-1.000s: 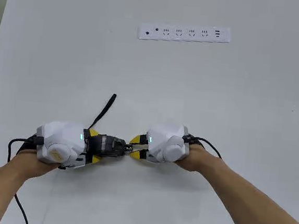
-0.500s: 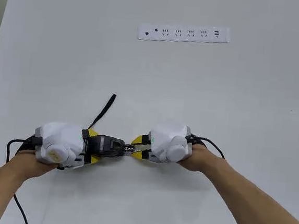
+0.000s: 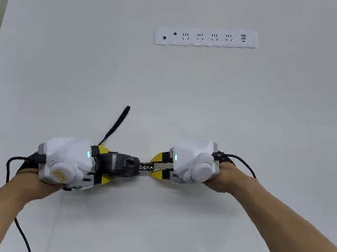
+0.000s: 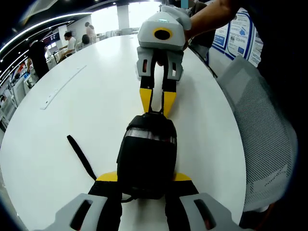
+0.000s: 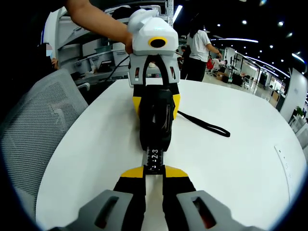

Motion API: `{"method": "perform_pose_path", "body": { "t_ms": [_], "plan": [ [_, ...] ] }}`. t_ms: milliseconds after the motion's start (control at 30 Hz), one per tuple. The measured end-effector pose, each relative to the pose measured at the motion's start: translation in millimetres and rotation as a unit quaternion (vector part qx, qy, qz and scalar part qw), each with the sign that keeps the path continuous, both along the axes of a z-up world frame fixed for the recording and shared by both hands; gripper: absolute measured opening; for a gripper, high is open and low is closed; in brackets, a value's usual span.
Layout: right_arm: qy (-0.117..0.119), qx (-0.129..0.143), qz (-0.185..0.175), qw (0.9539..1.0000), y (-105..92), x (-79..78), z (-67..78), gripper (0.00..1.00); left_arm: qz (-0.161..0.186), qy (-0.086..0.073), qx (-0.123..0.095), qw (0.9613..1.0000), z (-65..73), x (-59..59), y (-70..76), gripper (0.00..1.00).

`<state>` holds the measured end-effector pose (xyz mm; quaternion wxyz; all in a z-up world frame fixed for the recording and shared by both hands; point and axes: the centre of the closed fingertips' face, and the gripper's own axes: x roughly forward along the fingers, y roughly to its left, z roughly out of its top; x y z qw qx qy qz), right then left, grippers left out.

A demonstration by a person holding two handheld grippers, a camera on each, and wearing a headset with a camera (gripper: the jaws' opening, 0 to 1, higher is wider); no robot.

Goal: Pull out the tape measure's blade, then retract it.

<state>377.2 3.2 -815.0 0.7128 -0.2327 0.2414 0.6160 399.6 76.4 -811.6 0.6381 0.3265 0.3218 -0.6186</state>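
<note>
Tabletop (image 3: 217,107): L tool (image 3: 106,164) facing R tool (image 3: 155,167)

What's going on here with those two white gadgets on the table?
A person holds a gripper in each hand at a white table. The left gripper clamps the black tape measure, and the right gripper pinches the tip of its blade. Only a short stretch of blade shows between them.

The right tongs (image 5: 154,171) pinch the short exposed blade (image 5: 154,156); opposite, the left tongs (image 5: 155,103) clasp the black tape measure (image 5: 156,122) above the white desk (image 5: 240,159).
</note>
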Motion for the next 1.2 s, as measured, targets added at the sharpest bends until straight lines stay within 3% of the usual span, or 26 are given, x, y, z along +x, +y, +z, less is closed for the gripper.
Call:
{"method": "perform_pose_path", "body": {
  "t_ms": [1200],
  "plan": [
    [0.005, -0.007, -0.002, 1.0, -25.9, -6.0, -1.3, 0.1, 0.015, 0.01, 0.0, 0.9998, -2.1, -0.1, 0.5, 0.31]
  ]
}}
